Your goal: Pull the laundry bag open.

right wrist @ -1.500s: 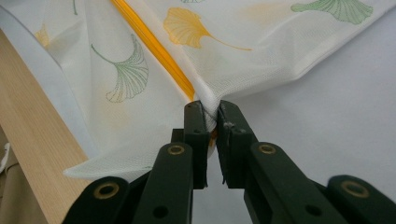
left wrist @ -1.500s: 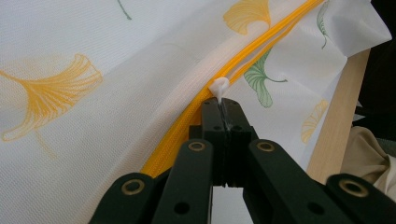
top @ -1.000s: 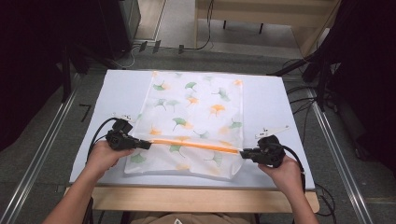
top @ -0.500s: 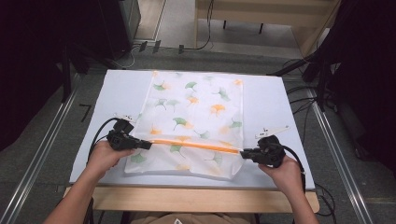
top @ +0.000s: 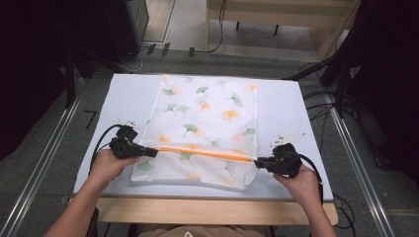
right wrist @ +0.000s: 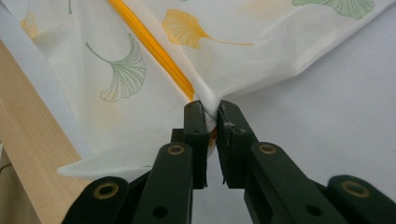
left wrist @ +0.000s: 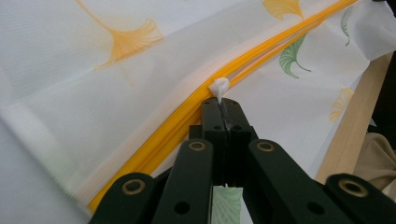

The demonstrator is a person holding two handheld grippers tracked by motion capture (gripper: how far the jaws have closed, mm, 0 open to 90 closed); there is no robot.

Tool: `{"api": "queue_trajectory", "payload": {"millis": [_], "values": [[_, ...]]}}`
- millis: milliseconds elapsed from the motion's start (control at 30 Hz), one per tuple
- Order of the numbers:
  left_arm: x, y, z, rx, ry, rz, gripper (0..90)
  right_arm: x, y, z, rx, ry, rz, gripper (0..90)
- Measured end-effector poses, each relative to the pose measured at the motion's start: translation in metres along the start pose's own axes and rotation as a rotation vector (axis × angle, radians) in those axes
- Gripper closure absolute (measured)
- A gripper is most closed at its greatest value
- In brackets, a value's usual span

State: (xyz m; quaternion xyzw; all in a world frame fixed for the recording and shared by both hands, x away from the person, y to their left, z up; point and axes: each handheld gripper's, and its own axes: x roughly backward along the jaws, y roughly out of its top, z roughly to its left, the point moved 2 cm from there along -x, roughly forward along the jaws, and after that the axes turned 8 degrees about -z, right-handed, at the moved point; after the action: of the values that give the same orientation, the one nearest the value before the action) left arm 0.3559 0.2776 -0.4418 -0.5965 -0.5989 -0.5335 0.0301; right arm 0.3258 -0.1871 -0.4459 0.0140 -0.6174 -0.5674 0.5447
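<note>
A white mesh bag (top: 207, 123) printed with green and orange ginkgo leaves lies flat on the table, an orange zipper (top: 202, 152) running across its near part. My left gripper (top: 152, 152) is at the zipper's left end, shut on the white zipper pull (left wrist: 219, 87). The bag (left wrist: 140, 70) spreads away past its jaws. At the zipper's right end my right gripper (top: 258, 162) is shut on the bag's bunched edge (right wrist: 209, 105), where the orange zipper (right wrist: 154, 46) ends.
The bag rests on a white mat (top: 128, 94) over a wooden table, whose front edge (top: 212, 210) runs close to both hands. Metal rails (top: 44, 148) flank the table; cables (top: 321, 94) lie on the floor at the right.
</note>
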Motion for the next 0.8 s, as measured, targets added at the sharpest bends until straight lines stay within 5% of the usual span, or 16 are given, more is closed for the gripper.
{"api": "queue_trajectory", "payload": {"millis": [267, 800], "values": [[0.027, -0.017, 0.018, 0.073, 0.037, -0.049, 90.0, -0.001, 0.000, 0.000, 0.001, 0.000, 0.005, 84.8], [0.025, -0.017, 0.018, 0.062, 0.041, -0.051, 90.0, -0.002, -0.001, -0.001, 0.000, -0.005, 0.011, 84.9]]}}
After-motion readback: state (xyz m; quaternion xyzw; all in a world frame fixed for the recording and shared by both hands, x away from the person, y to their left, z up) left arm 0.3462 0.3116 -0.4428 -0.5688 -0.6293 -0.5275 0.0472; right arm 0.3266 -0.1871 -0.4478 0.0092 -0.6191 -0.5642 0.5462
